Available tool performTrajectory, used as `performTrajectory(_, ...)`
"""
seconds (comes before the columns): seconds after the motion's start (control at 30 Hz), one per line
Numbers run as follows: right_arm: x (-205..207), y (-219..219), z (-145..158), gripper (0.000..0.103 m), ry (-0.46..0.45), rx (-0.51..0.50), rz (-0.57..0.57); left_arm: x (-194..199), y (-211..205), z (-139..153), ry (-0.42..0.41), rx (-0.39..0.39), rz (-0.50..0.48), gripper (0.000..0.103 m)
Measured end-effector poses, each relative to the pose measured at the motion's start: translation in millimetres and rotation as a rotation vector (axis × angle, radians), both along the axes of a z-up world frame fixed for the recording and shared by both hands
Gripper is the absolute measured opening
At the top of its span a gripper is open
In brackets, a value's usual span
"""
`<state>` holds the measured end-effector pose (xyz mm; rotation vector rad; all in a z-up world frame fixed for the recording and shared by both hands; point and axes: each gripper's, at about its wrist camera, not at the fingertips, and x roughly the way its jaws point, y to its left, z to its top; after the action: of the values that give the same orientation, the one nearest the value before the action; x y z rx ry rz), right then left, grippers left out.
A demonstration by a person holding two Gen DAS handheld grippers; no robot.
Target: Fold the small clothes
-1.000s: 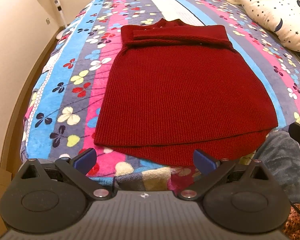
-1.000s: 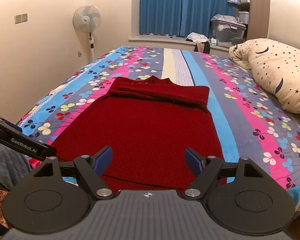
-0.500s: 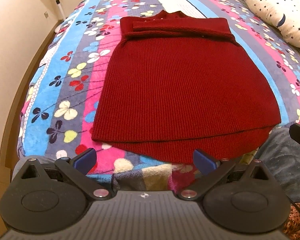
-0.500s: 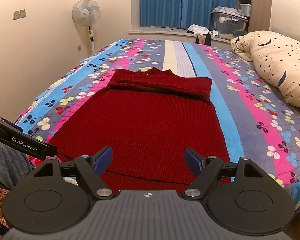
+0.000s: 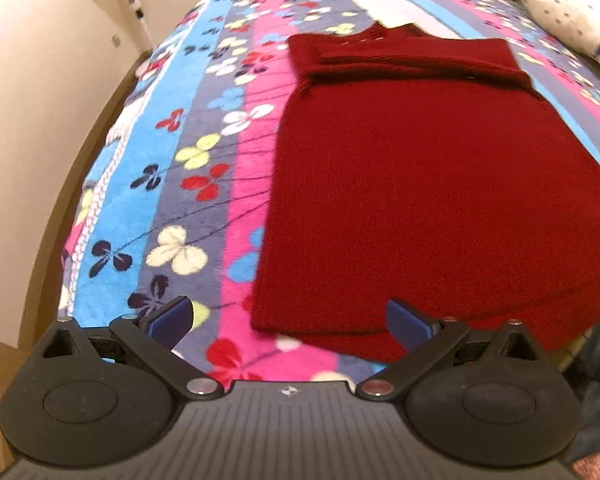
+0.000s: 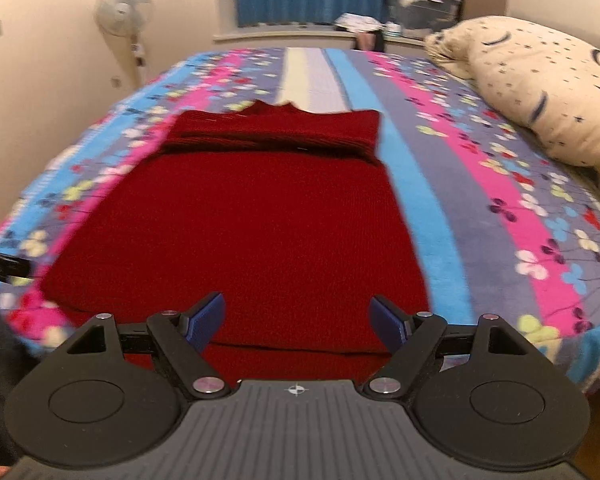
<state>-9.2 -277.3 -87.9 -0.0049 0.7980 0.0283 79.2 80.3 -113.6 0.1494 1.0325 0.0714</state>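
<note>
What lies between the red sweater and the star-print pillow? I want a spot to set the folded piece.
Only bare striped floral blanket separates the red sweater from the star-print pillow, shown best in the right wrist view.

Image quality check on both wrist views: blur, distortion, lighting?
Left wrist: warm indoor light, strong fisheye bowing at the bed edge, red sweater knit smeared soft, left tool sharp. Right wrist: motion blur on blanket, fan and curtains; right tool crisp; no glare.

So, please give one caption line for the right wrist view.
Open right gripper above the near hem of a red knitted sweater lying on a striped floral blanket.
</note>
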Motion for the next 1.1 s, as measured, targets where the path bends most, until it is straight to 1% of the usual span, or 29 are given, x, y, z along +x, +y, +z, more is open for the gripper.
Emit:
performTrajectory(0.07,16.1,-24.4,-14.8,0.083,0.047,0.002,-0.066,14.6,16.1,-13.0,0.007,0.0,0.025,0.103)
performTrajectory(0.1,28.0,-39.5,-24.2,0.083,0.108,0.018,-0.108,20.5,20.7,-19.2,0.008,0.015,0.027,0.103)
performTrajectory(0.13,36.7,-51.9,-31.7,0.083,0.151,0.045,-0.145,27.4,24.9,-26.9,0.013,0.034,0.022,0.103)
performTrajectory(0.2,50.8,-78.2,-45.2,0.084,0.189,0.128,-0.216,40.8,31.7,-41.2,0.049,0.048,0.002,0.103)
performTrajectory(0.3,73.7,-108.1,-68.5,0.084,0.252,0.219,-0.273,59.3,41.0,-57.5,0.104,-0.016,-0.017,0.103)
performTrajectory(0.37,89.9,-118.1,-82.5,0.084,0.285,0.257,-0.28,70.4,44.1,-65.5,0.129,-0.04,-0.016,0.103)
performTrajectory(0.5,118.1,-126.8,-106.9,0.083,0.348,0.309,-0.238,90.0,41.9,-79.4,0.173,-0.033,-0.033,0.103)
performTrajectory(0.6,134.2,-128.7,-119.2,0.084,0.367,0.287,-0.238,99.0,39.4,-89.9,0.212,-0.041,-0.059,0.103)
performTrajectory(0.63,137.4,-129.3,-123.2,0.084,0.37,0.282,-0.236,101.3,39.9,-93.0,0.223,-0.049,-0.064,0.103)
performTrajectory(0.7,142.3,-131.0,-129.6,0.089,0.385,0.292,-0.228,105.7,42.7,-96.9,0.243,-0.073,-0.063,0.103)
performTrajectory(0.73,141.9,-132.0,-131.3,0.09,0.384,0.301,-0.225,106.8,45.0,-98.0,0.25,-0.089,-0.06,0.103)
performTrajectory(0.77,141.3,-131.0,-131.9,0.091,0.38,0.299,-0.221,107.6,46.8,-98.2,0.253,-0.1,-0.058,0.103)
performTrajectory(0.83,137.8,-128.9,-132.4,0.089,0.376,0.306,-0.208,106.1,49.1,-97.8,0.252,-0.114,-0.063,0.103)
performTrajectory(0.87,135.3,-128.5,-132.4,0.084,0.376,0.315,-0.203,104.9,49.1,-97.9,0.254,-0.118,-0.072,0.103)
performTrajectory(0.9,132.4,-128.2,-132.1,0.076,0.379,0.331,-0.194,104.8,48.4,-97.8,0.259,-0.124,-0.079,0.103)
performTrajectory(0.93,129.9,-128.1,-131.5,0.073,0.385,0.348,-0.186,104.0,47.6,-97.0,0.262,-0.13,-0.087,0.103)
performTrajectory(1.0,125.9,-128.8,-129.2,0.053,0.396,0.368,-0.179,102.0,45.6,-94.9,0.265,-0.154,-0.1,0.103)
performTrajectory(1.03,123.3,-129.8,-127.9,0.049,0.407,0.397,-0.173,100.7,44.7,-93.4,0.266,-0.179,-0.107,0.102)
performTrajectory(1.07,121.3,-131.4,-128.8,0.039,0.424,0.439,-0.168,99.6,43.3,-91.8,0.267,-0.206,-0.113,0.098)
performTrajectory(1.1,120.1,-131.3,-128.3,0.027,0.443,0.482,-0.161,98.3,41.9,-90.4,0.265,-0.227,-0.116,0.096)
